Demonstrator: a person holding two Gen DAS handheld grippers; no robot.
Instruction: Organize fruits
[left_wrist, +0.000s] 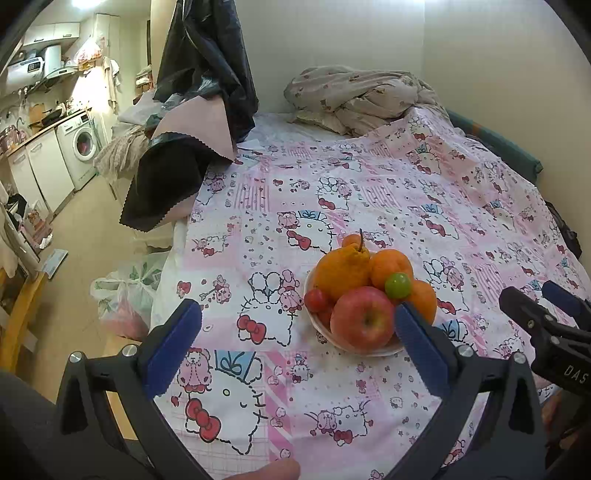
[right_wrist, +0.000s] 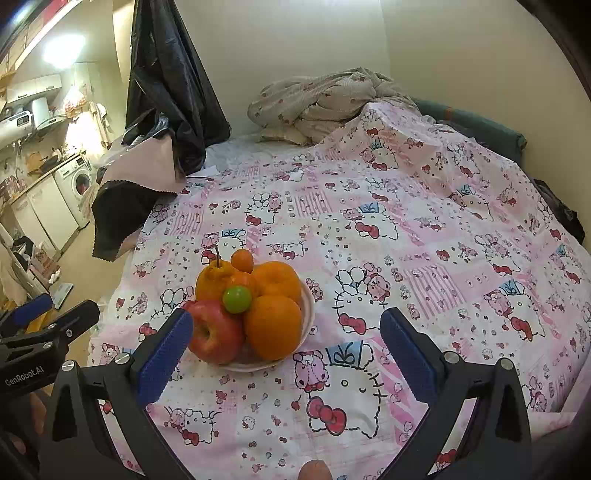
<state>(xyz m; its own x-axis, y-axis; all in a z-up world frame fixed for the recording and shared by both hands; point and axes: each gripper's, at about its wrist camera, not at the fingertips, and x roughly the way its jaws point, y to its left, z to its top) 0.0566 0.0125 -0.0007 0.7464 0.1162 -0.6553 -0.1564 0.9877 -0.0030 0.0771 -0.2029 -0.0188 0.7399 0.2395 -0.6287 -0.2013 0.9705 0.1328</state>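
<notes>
This is a small home. A bed with a pink cat sheet (left_wrist: 369, 192) and rumpled blanket (left_wrist: 354, 96) sits near a kitchen with a washing machine (left_wrist: 83, 146) and cupboards (left_wrist: 40, 170).

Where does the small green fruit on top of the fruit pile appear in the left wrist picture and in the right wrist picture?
Left wrist view: the green fruit sits right of centre, above the red apple, just past the left gripper's right finger.
Right wrist view: the green fruit sits left of centre, between the apple and the front orange.
Shared landmark: the white bowl that holds the pile.
</notes>
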